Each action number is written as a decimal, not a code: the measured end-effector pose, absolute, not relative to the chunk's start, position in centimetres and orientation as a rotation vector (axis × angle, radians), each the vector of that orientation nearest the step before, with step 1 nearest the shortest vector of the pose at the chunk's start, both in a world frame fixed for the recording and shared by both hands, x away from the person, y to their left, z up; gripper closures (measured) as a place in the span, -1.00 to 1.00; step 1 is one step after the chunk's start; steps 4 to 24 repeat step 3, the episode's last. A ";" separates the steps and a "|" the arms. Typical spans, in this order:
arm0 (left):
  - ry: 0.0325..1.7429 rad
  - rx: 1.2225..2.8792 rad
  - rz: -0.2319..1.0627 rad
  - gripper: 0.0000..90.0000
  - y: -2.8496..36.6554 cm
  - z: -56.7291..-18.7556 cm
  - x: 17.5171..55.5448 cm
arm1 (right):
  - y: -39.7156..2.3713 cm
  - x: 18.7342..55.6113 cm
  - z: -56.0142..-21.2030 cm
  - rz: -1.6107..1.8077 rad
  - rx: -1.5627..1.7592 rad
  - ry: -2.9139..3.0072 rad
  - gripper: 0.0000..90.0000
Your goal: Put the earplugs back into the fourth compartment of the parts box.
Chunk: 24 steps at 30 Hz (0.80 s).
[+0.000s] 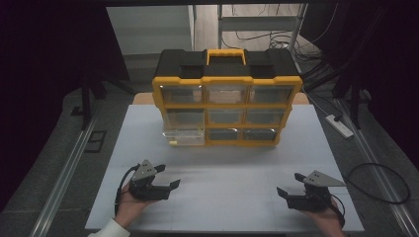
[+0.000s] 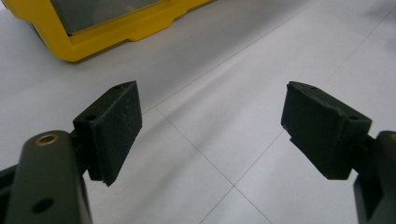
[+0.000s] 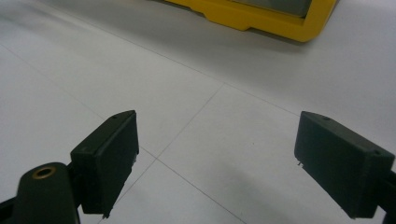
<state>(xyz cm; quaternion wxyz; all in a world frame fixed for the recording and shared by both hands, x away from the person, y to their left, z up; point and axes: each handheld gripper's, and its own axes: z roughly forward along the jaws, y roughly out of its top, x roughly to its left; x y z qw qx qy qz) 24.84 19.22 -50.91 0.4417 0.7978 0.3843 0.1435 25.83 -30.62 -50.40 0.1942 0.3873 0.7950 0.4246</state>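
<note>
High view: we logged the organizer (image 1: 226,101) upright at the table's (image 1: 148,148) far middle, its lower-left drawer (image 1: 184,137) standing slightly proud; left gripper (image 1: 165,178) and right gripper (image 1: 289,186) lay low near the front edge, well apart, each cradled in an upturned hand. Left gripper view: jaws spread, empty, organizer corner (image 2: 84,42) ahead. Right gripper view: jaws spread, empty. We judged a level, square approach to that drawer best.
</note>
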 end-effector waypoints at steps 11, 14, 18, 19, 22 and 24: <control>0.953 1.981 0.356 -0.56 19.2 -50.9 24.8 | -30.6 25.8 -50.4 1.192 1.083 2.231 -0.68; 0.953 1.981 0.356 -0.56 19.2 -50.9 24.8 | -30.6 25.8 -50.4 1.192 1.083 2.231 -0.68; 0.953 1.981 0.356 -0.56 19.2 -50.9 24.8 | -30.6 25.8 -50.4 1.192 1.083 2.231 -0.68; 0.953 1.981 0.356 -0.56 19.2 -50.9 24.8 | -30.6 25.8 -50.4 1.192 1.083 2.231 -0.68; 0.953 1.981 0.356 -0.56 19.2 -50.9 24.8 | -30.6 25.8 -50.4 1.192 1.083 2.231 -0.68; 0.953 1.981 0.356 -0.56 19.2 -50.9 24.8 | -30.6 25.8 -50.4 1.192 1.083 2.231 -0.68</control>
